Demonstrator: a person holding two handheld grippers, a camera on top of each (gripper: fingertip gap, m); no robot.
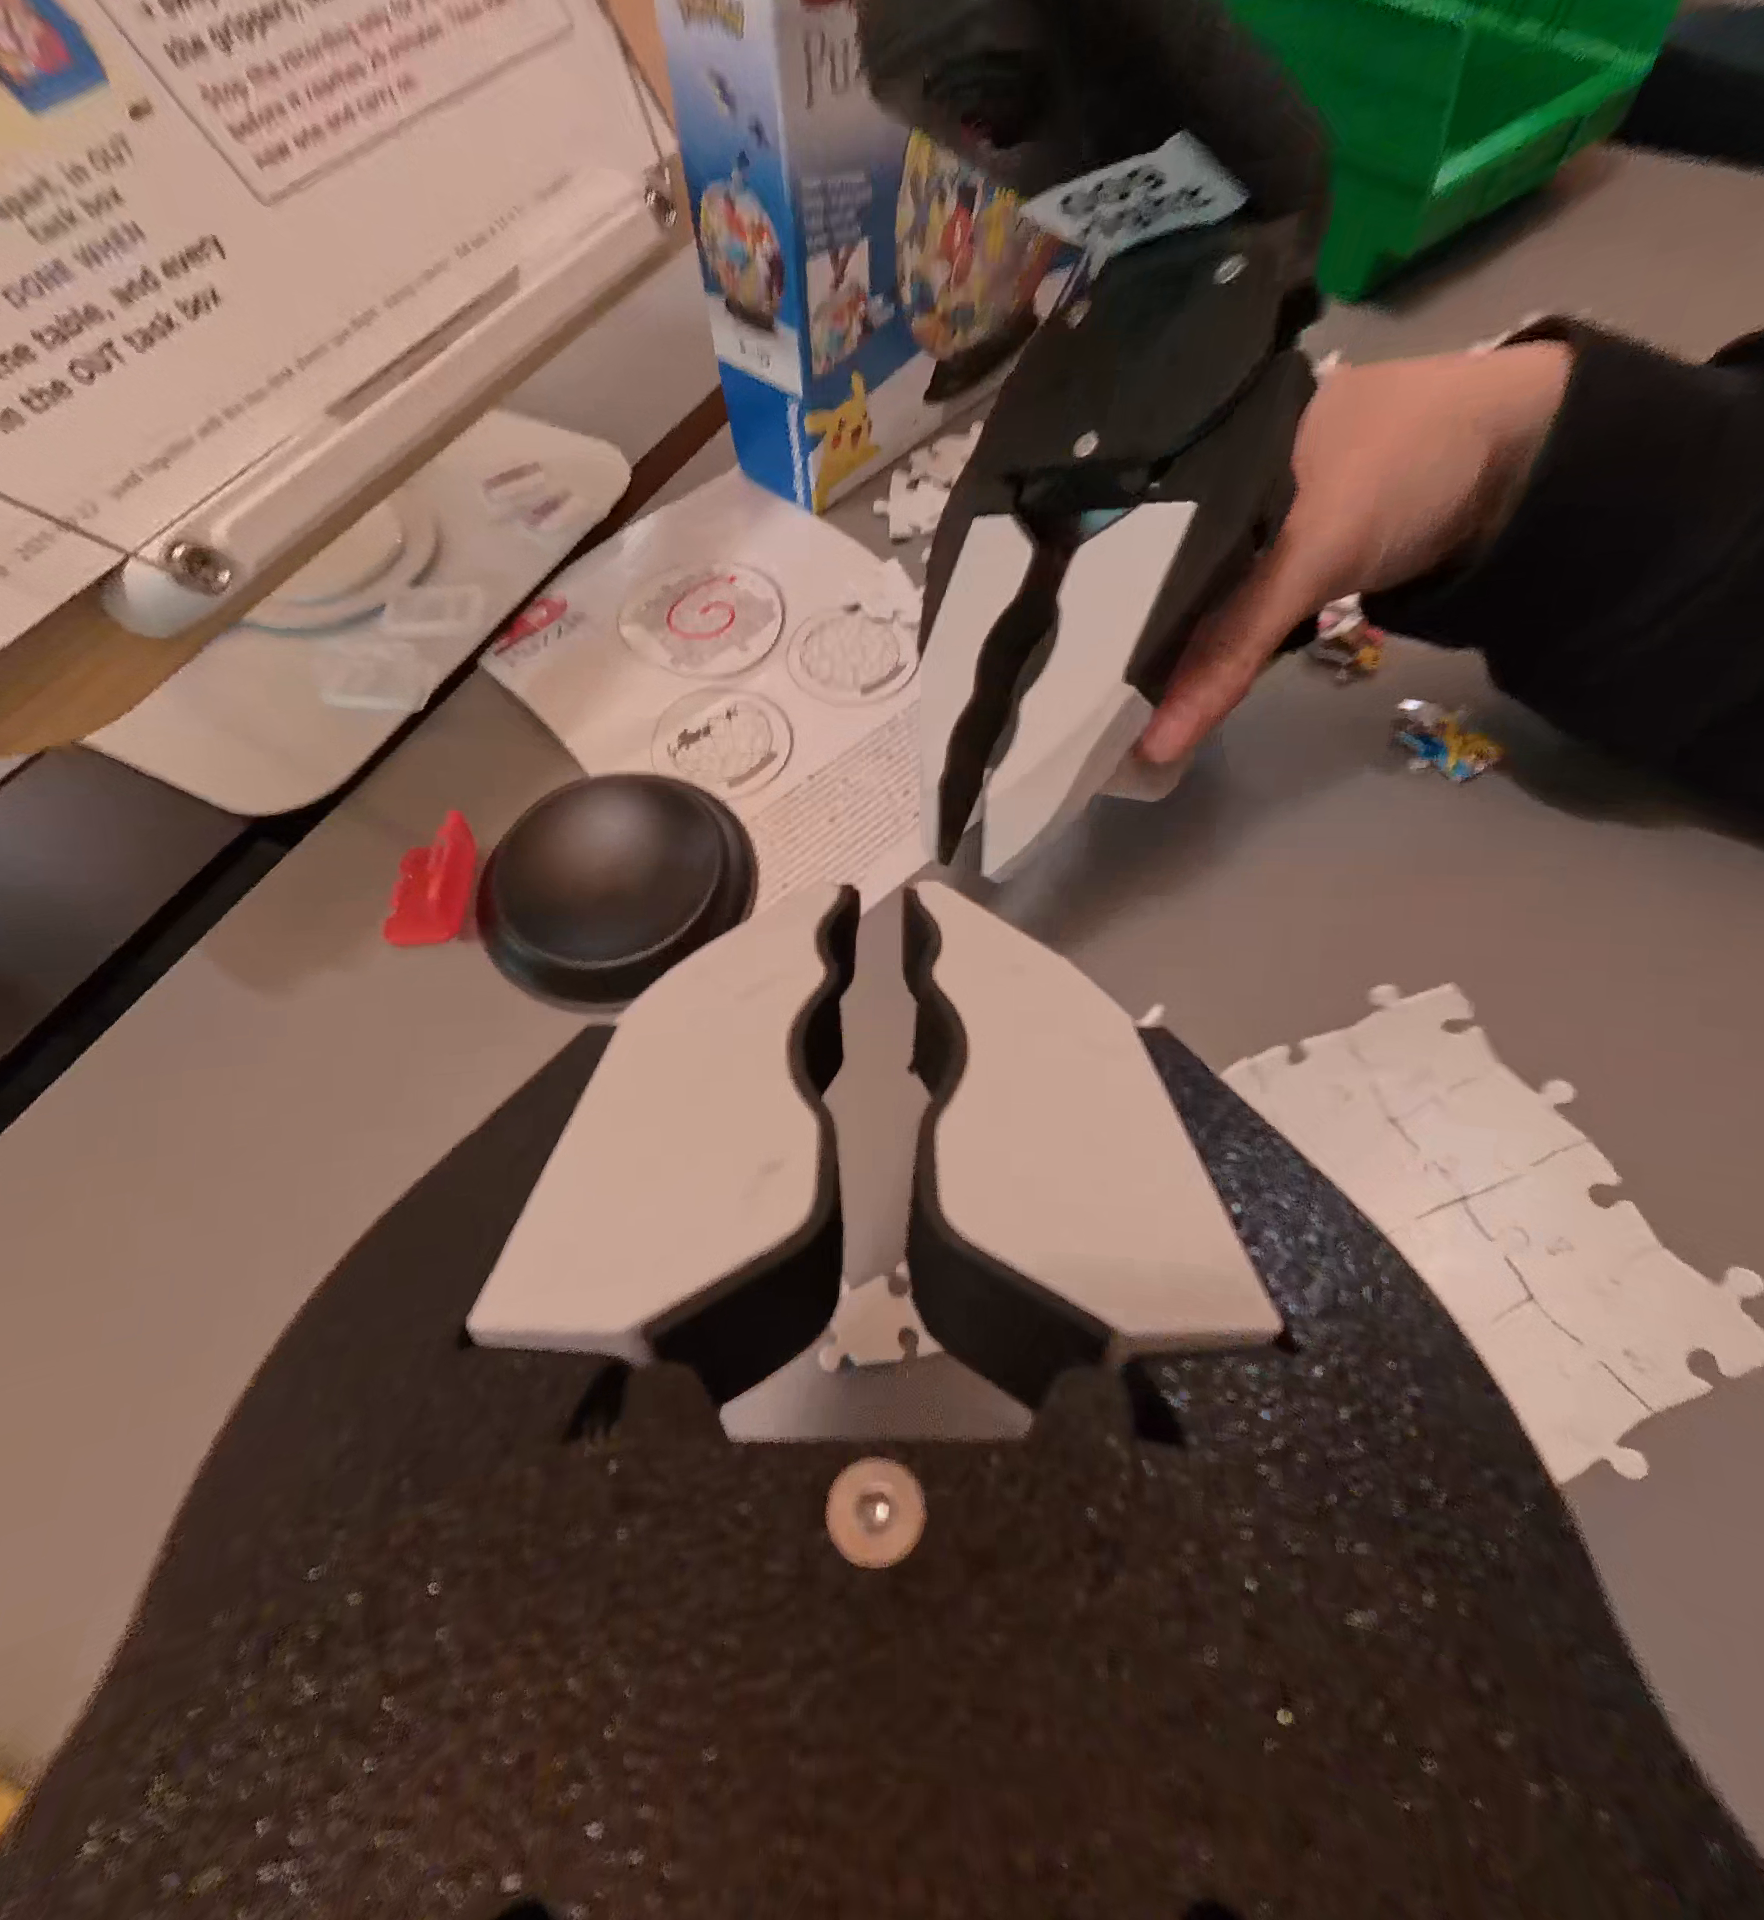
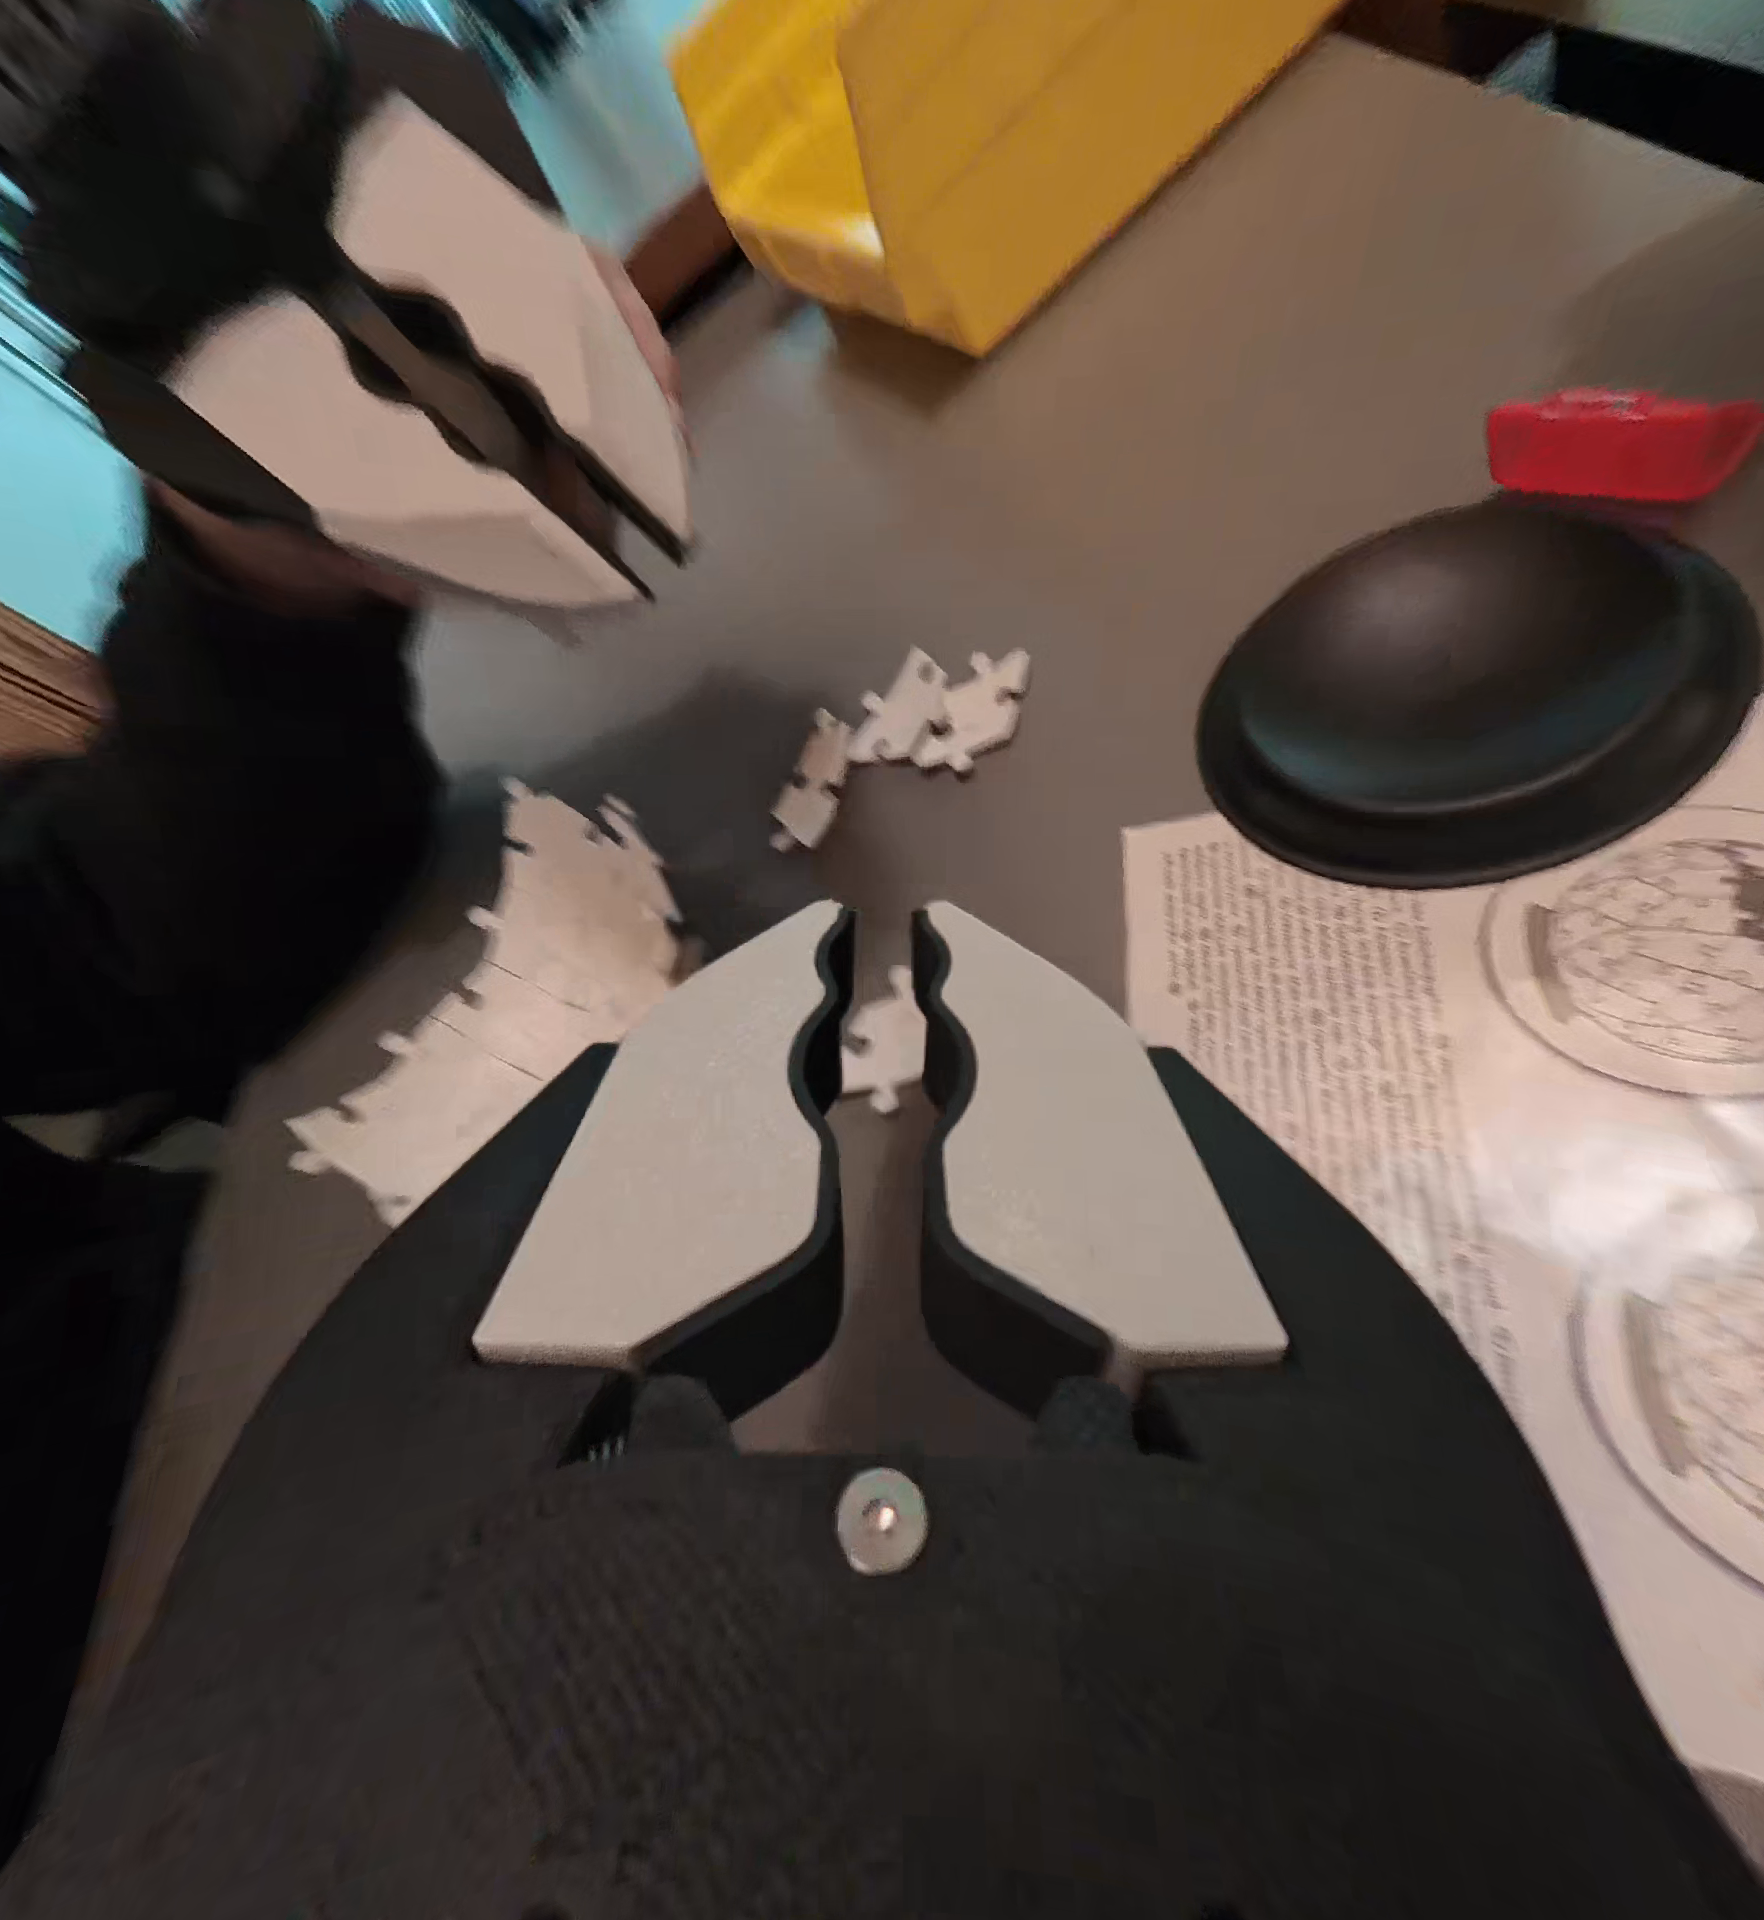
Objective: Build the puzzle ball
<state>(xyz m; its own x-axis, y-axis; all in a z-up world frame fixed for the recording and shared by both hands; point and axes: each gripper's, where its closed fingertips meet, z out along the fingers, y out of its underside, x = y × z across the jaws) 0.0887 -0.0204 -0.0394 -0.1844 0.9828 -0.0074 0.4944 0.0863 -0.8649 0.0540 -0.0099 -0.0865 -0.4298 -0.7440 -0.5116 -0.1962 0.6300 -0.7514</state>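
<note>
In the left wrist view my left gripper [image 1: 883,899] hovers over the grey table [image 1: 234,1195], jaws slightly apart and empty. A small white puzzle piece [image 1: 873,1325] shows on the table through the gap. A joined sheet of white face-down puzzle pieces [image 1: 1480,1195] lies to its right. My right gripper [image 1: 971,857], held by a hand, points down just beyond. In the right wrist view my right gripper [image 2: 883,920] is slightly open and empty above a white piece [image 2: 883,1039] on the table. The joined sheet [image 2: 545,987] and loose pieces [image 2: 909,717] lie ahead. The left gripper [image 2: 660,577] is at the upper left.
A black domed stand [image 1: 608,894] [image 2: 1480,686] and a red plastic part [image 1: 431,883] [image 2: 1626,447] sit by the instruction sheet [image 1: 753,644] [image 2: 1377,1039]. The puzzle box [image 1: 805,260], a green bin [image 1: 1460,135], a yellow bin [image 2: 961,156], a document stand [image 1: 234,312] and coloured pieces [image 1: 1439,738] stand around. Across from one pair of fingers to the other is roughly 7 cm. Both grippers' tips are roughly 12 cm from the small white puzzle piece [image 1: 873,1325]. It is also in sight in the right wrist view [image 2: 820,761].
</note>
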